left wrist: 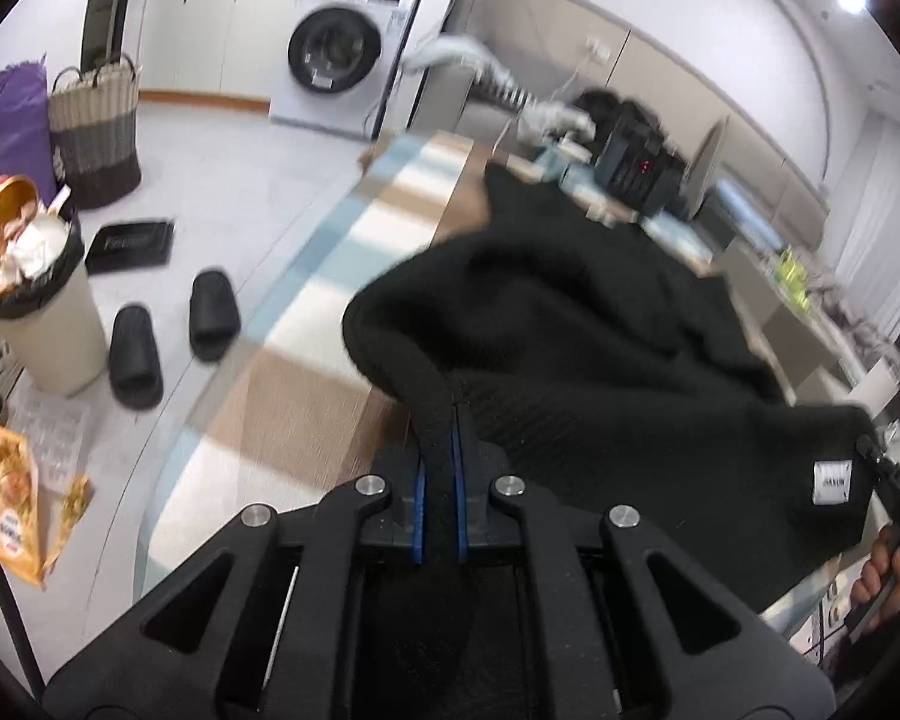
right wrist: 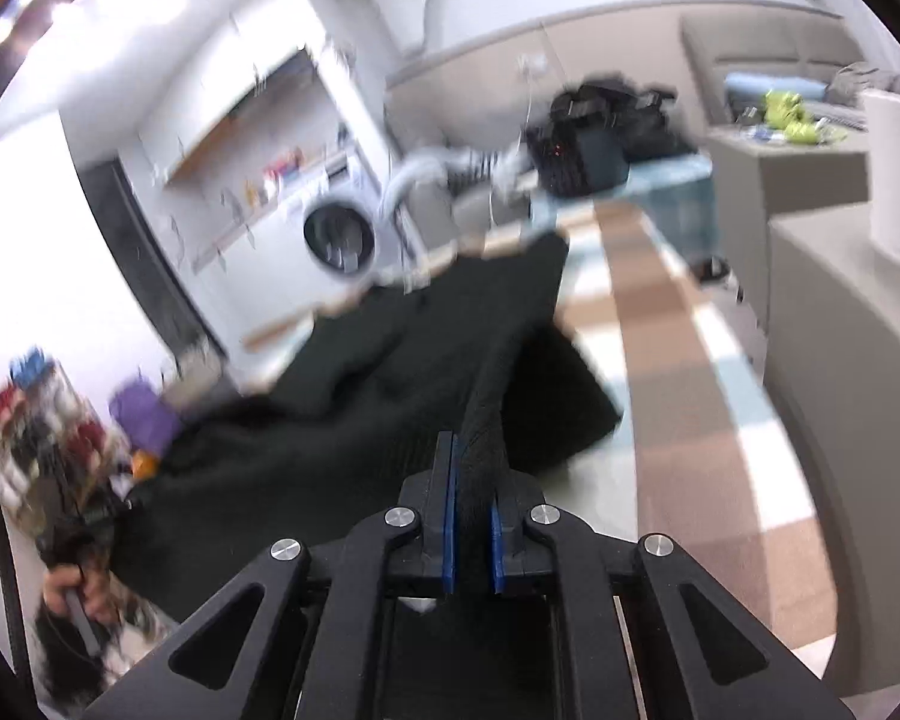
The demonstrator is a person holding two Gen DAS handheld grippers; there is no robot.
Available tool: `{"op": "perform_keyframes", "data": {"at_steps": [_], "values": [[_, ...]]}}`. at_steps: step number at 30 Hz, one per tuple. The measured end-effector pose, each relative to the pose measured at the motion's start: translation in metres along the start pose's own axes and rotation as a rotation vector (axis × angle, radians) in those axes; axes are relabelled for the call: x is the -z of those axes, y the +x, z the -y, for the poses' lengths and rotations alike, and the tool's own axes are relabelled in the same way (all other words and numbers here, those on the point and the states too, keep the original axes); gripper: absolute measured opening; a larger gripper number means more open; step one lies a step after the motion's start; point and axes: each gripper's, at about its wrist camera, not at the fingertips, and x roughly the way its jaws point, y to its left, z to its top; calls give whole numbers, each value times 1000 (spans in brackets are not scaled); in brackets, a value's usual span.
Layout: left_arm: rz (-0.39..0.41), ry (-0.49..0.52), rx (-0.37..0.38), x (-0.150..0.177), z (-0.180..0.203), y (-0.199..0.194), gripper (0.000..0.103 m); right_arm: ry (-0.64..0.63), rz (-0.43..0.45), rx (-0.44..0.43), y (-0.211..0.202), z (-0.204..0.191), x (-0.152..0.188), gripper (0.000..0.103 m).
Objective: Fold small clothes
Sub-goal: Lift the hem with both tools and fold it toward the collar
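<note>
While the black knit garment [left wrist: 600, 324] hangs stretched between the two tools, the left gripper [left wrist: 441, 450] is clamped on a rolled edge of it, blue pads squeezed in on either side of the thick dark fold. Over on the other side, the right gripper [right wrist: 471, 480] has its own blue-lined fingers pinched on another bunched edge of the same garment [right wrist: 390, 372]. The cloth sags between them above the checked table cover [left wrist: 306, 324], a pattern of brown, white and pale blue squares, and part of the fabric drapes down onto it. A small white label [left wrist: 831, 483] shows on the corner nearest the right gripper in the left wrist view, and just below it a hand [left wrist: 882, 576] grips that tool's handle. In the right wrist view the other hand [right wrist: 81, 594] wraps its own handle, low at the left. Behind the garment, at the far end of the table, sits a dark boxy device [left wrist: 636, 162] with a tiny red light. Off on the floor: a washing machine [left wrist: 336, 54], a woven basket [left wrist: 96, 126], a full bin [left wrist: 36, 312] and a pair of black slippers [left wrist: 171, 336]. The right wrist view is smeared with blur.
</note>
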Motion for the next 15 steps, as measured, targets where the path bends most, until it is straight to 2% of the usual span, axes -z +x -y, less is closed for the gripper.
{"op": "perform_keyframes", "data": {"at_steps": [4,7,9,12,13,14,15], "values": [[84,-1,59,-33,12,-3,4,67,82,61,0,3,-14,7],[129,4,84,-62,20,5,4,116,120,166,10,4,-30,4],[140,-9,94,-83,22,20,4,117,103,214,21,4,-37,4],[109,-23,77,-101,20,48,4,124,1,235,46,7,-47,7],[90,-28,69,-105,18,59,4,125,-45,225,52,8,-46,16],[70,-35,58,-106,16,68,4,126,-71,226,55,10,-44,35],[50,-47,54,-106,13,76,4,128,-89,228,55,12,-41,48]]}}
